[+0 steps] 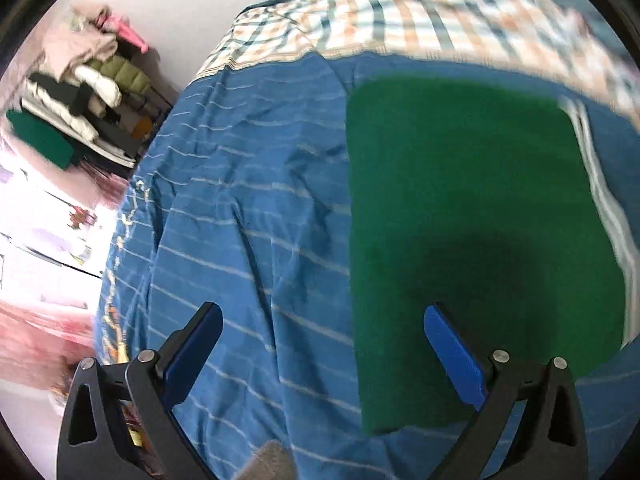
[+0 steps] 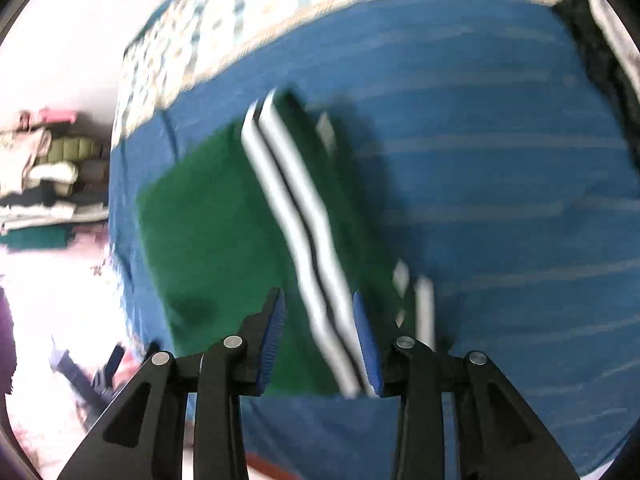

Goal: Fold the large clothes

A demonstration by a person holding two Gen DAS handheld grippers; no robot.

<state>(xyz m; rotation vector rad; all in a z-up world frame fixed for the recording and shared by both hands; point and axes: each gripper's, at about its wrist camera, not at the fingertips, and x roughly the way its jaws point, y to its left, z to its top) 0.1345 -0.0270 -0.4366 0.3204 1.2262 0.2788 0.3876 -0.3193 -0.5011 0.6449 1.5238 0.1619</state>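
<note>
Both jaws empty — left gripper (image 1: 324,344) wide, right gripper (image 2: 318,336) narrower — above the folded green garment (image 1: 460,220); likely next, move it aside.

Bed with blue striped cover (image 1: 248,208) fills the view; checked plaid bedding (image 1: 380,20) at far end. Plain white wall (image 1: 180,8) behind. Far left — stacked clothes pile (image 1: 80,92) against wall. Left floor (image 1: 44,248) washed out — strong glare.

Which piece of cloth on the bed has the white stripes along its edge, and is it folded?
The green garment, folded into a rectangle on the blue bedspread; the checked cloth beyond has none.
</note>
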